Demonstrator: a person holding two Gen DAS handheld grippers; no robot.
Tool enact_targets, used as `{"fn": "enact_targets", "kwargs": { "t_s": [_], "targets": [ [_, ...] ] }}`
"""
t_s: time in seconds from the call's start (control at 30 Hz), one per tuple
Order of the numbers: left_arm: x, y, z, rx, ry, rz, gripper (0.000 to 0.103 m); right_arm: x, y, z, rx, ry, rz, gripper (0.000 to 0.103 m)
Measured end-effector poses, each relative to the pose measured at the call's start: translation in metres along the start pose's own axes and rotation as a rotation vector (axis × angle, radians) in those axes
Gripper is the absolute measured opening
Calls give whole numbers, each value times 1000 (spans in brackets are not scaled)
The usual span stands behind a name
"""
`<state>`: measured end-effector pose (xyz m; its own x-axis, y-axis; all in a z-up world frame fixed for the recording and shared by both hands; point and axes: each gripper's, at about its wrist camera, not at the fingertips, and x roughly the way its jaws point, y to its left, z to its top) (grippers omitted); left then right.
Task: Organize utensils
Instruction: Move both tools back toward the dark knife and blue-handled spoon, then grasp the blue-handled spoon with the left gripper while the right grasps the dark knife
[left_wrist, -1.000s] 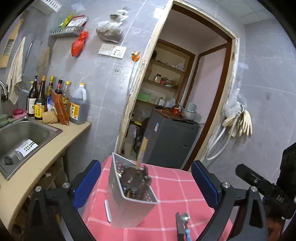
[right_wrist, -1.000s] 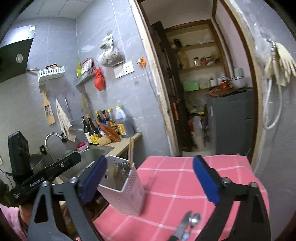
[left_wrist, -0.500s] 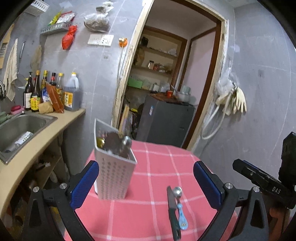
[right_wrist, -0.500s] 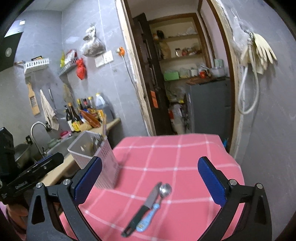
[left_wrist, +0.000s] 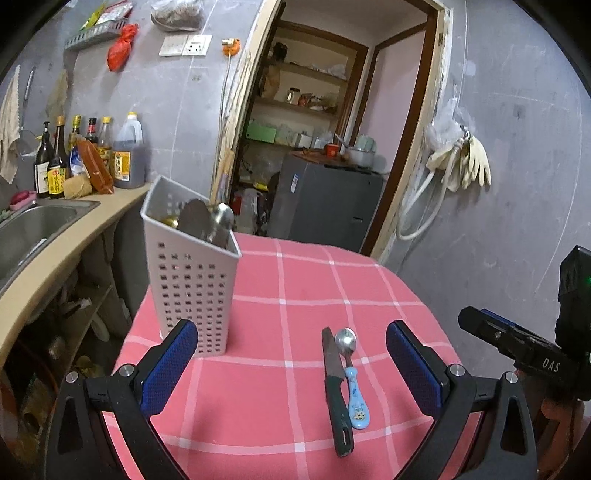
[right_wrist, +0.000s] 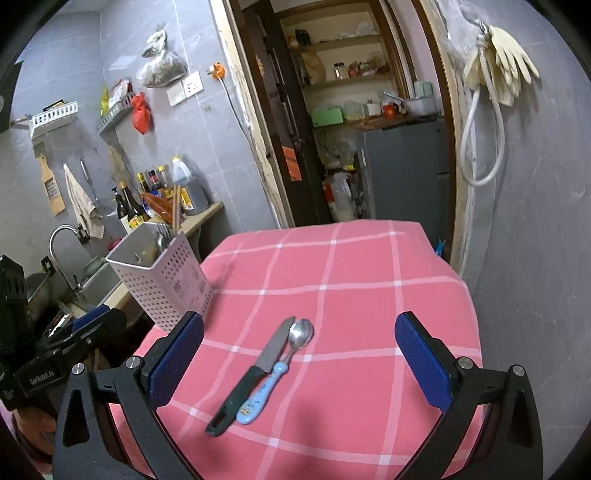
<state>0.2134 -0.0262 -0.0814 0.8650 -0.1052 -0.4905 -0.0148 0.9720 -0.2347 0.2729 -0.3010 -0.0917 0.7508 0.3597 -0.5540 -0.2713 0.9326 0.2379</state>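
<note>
Lying flat: knife (right_wrist: 255, 369), blue-handled spoon (right_wrist: 273, 373).

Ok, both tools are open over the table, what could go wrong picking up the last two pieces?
The knife and spoon lie touching side by side, so a grab at one may drag the other. The knife's blade could slip from the pads. The holder stands near the table's left edge; a nudge might tip it off.
</note>
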Motion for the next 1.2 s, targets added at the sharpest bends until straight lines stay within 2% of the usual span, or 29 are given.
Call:
{"fn": "enact_targets", "kwargs": {
  "t_s": [0.1, 0.4, 0.57, 0.63, 0.83, 0.97, 1.2],
  "targets": [
    [7, -5, -5, 3, 21, 3, 103, 8, -6, -3, 5, 27, 8, 102],
    [36, -15, -17, -10, 114, -45, 100, 45, -30, -8, 48, 147, 111, 100],
    [58, -13, -23, -61, 191, -80, 83, 69, -38, -11, 50, 211, 135, 68],
    [67, -12, -25, -86, 216, -94, 77, 79, -39, -11, 52, 235, 150, 64],
    [95, -13, -32, -132, 315, -125, 55, 109, -38, -15, 37, 313, 190, 42],
    [114, -15, -33, -171, 364, -127, 48, 125, -38, -16, 28, 353, 205, 35],
    [145, -12, -31, -248, 426, -146, 36, 152, -32, -18, 22, 415, 244, 29]
  ]
}}
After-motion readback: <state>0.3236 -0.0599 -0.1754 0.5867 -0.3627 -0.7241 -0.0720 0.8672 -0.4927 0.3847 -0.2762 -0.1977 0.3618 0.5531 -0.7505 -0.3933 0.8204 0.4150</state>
